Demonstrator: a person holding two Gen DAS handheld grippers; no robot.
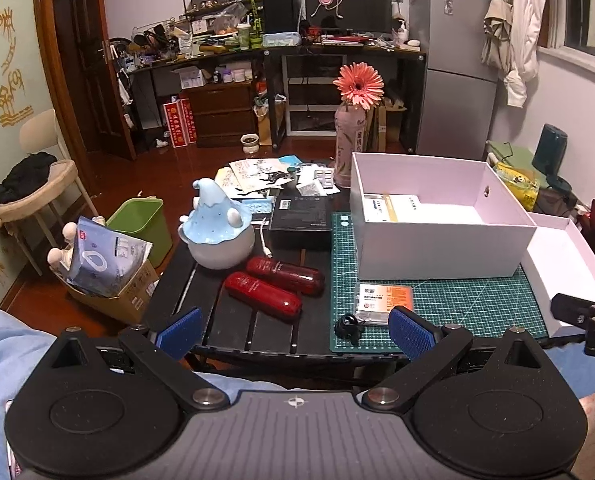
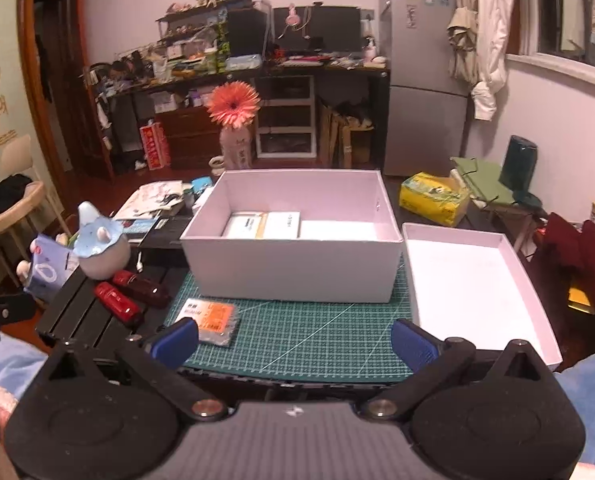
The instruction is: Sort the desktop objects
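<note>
Two hand-held grippers hover at the near edge of a low black table [image 1: 257, 328], both with fingers spread wide and holding nothing. The left gripper [image 1: 295, 330] sits before the table's near-left part; the right gripper [image 2: 295, 344] faces a green mat [image 2: 317, 332] covering the near-right part. On the mat's far half stands an open white box [image 2: 293, 268] with flat packs lying inside on its left. Its lid [image 2: 477, 288] lies open side up just right of it, overhanging the table's right edge. Bare mat stretches between the box and the near edge. At the mat's near-left corner lie an orange packet [image 1: 383, 300] and a small black clip [image 1: 347, 324], close together. Left of the mat, two red tubes [image 1: 273, 288] lie side by side, with a blue-capped ornament [image 1: 219, 232] behind them. Papers [image 1: 257, 176] crowd the far-left corner, and a flower bottle [image 1: 347, 148] stands at the far edge
</note>
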